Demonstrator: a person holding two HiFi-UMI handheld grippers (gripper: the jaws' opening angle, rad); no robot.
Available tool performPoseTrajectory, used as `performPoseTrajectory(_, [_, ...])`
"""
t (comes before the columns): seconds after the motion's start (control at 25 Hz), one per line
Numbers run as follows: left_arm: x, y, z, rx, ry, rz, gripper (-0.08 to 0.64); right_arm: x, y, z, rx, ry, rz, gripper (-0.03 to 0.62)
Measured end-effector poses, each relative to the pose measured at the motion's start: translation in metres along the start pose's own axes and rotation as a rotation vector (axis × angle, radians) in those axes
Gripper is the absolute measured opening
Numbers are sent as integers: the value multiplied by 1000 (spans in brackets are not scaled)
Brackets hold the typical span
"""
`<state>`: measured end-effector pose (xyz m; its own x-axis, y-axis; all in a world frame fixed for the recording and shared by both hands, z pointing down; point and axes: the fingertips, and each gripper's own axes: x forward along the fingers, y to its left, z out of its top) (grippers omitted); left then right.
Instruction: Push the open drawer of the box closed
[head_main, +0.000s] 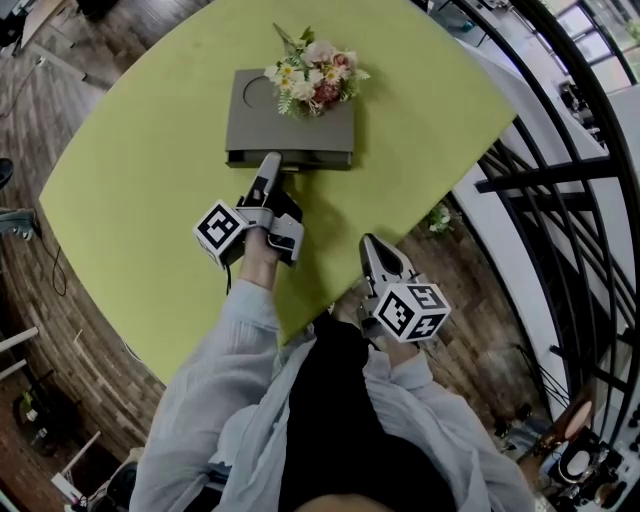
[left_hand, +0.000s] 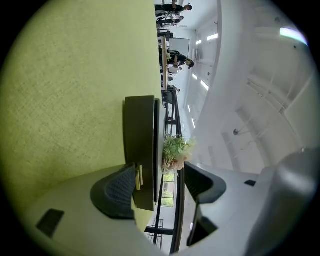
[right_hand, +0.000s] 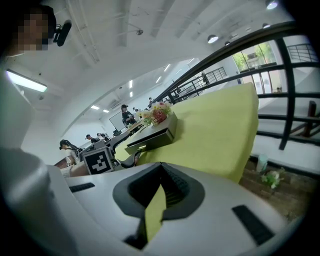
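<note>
Box: grey box (head_main: 296, 133) sits on the far half of the yellow-green table (head_main: 140, 190), with its front face towards the person.
Drawer: the drawer (head_main: 300, 159) runs along the box's near side and looks to stick out only a little (hard to judge from straight above).
Flowers: a small bouquet (head_main: 315, 75) sits on the box's top, at the far right corner.
Left gripper: the left gripper (head_main: 270, 160) lies level, rolled onto its side, with its tip right at the drawer front, a bit left of the middle.
Left jaws: spread wide. In the left gripper view the box's front edge stands between them. One pad (left_hand: 119, 187) sits right up against the small brass-coloured handle (left_hand: 139, 177). The other pad is out in the open air, so nothing is clamped.
Right gripper: the right gripper (head_main: 369, 243) hangs off to the side at the near edge of the table, well apart from the box and tilted downward.
Right jaws: closed together with only a thin sliver between the pads (you just see table through it), and nothing in them.
Person: light grey sleeves (head_main: 215, 380) reach in from the bottom of the head view.
Background: a black railing (head_main: 560, 180) curves past the table's right side.
</note>
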<state>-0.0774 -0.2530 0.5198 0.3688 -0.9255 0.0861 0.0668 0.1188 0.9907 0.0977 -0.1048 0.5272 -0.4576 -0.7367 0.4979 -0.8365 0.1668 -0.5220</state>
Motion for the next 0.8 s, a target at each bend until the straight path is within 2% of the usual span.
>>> performPoseTrajectory(0.8, [24,-6,7,-9,-4,-21,311,6,-1,-6,-10,29,-9,6])
